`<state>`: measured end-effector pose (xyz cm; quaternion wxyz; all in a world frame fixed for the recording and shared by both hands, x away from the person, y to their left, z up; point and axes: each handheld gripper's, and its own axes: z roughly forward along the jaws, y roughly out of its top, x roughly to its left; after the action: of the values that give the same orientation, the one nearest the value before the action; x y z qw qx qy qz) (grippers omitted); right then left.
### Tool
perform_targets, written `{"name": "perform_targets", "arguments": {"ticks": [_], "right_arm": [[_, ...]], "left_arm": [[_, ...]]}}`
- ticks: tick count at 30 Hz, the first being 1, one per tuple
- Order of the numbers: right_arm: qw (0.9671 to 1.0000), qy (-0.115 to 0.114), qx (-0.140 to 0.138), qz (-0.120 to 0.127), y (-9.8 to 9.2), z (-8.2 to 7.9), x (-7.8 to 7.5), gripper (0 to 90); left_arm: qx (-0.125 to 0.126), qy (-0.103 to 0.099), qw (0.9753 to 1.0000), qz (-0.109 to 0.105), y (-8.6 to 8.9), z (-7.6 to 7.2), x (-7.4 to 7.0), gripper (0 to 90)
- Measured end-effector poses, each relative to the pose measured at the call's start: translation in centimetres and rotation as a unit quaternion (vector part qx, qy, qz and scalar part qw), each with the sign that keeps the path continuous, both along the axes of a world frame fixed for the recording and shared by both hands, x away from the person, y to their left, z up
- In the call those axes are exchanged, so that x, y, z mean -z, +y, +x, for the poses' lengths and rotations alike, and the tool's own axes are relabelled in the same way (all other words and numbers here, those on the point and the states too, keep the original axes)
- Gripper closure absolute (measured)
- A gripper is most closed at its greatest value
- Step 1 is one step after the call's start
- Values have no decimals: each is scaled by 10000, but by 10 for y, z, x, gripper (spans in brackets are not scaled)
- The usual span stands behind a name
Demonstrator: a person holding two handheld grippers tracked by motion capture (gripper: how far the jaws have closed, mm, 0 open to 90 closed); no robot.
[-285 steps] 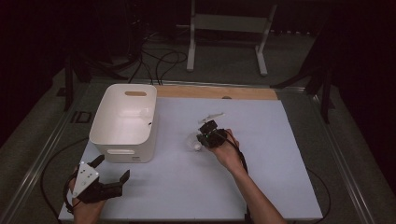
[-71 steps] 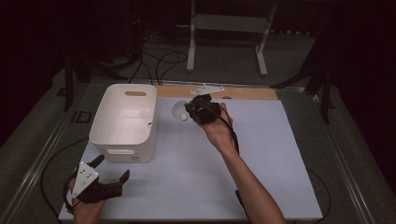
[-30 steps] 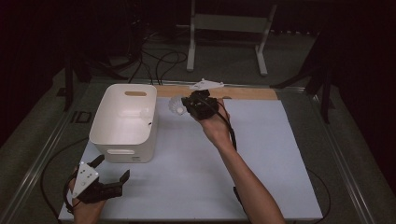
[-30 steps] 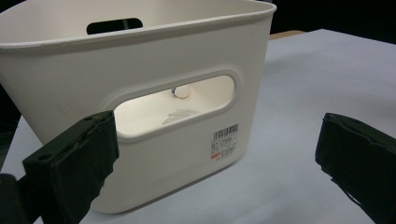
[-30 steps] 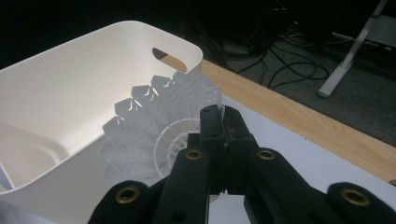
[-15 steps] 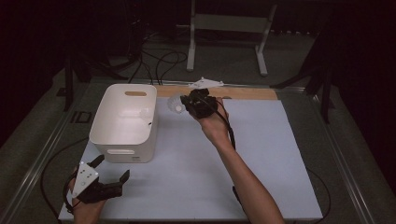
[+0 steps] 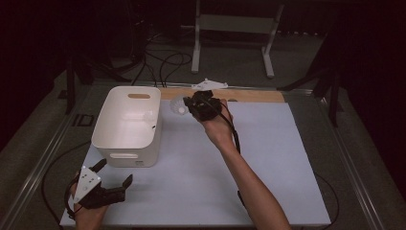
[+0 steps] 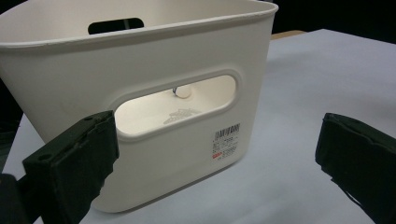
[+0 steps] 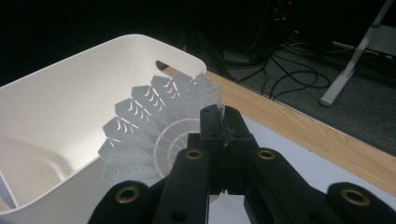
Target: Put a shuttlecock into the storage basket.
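- Two tools are in use at the bench [image 7: 268, 158], one in each of the person's hands.
- Right tool [image 7: 190, 104]: held above the far part of the bench, just beside the far right corner of the white bin [image 7: 127, 125]. Its jaws are closed together on the rim of a white plastic shuttlecock [image 7: 179, 104].
- Shuttlecock, seen in the right gripper view [image 9: 159, 135]: the skirt fans out to the left of the closed jaws, in front of the bin's opening [image 9: 70, 107]. It is held clear of the bench surface and outside the bin wall.
- Left tool [image 7: 111, 183]: rests at the near left corner of the bench, near the bin's front wall. Its jaws stand wide apart with nothing between them.
- Bin, seen in the left gripper view [image 8: 154, 79]: the handle slot in its front wall shows a second shuttlecock [image 8: 183, 107] lying on the bin floor.
- Wooden strip [image 7: 258, 95]: runs along the far edge of the bench, behind the right tool.
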<state>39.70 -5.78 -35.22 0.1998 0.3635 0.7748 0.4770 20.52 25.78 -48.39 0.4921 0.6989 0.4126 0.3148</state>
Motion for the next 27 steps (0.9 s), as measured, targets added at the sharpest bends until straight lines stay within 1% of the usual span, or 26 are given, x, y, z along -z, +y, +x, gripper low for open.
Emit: {"name": "perform_targets", "arguments": {"ticks": [9,18,22,27], "right_arm": [[10000,-78,-56,-20,5,-1,-2,892],[9999,-105,-64,-3,8,0,-3,892],[9998,-160,-76,-5,10,0,-5,892],[9998,-160,-87,4,12,2,-4,892]], "left_arm": [[-2,6,10000,5,0,0,0,0],[4,4,10000,7,0,0,0,0],[3,-2,10000,2,0,0,0,0],[7,1,10000,11,0,0,0,0]]}}
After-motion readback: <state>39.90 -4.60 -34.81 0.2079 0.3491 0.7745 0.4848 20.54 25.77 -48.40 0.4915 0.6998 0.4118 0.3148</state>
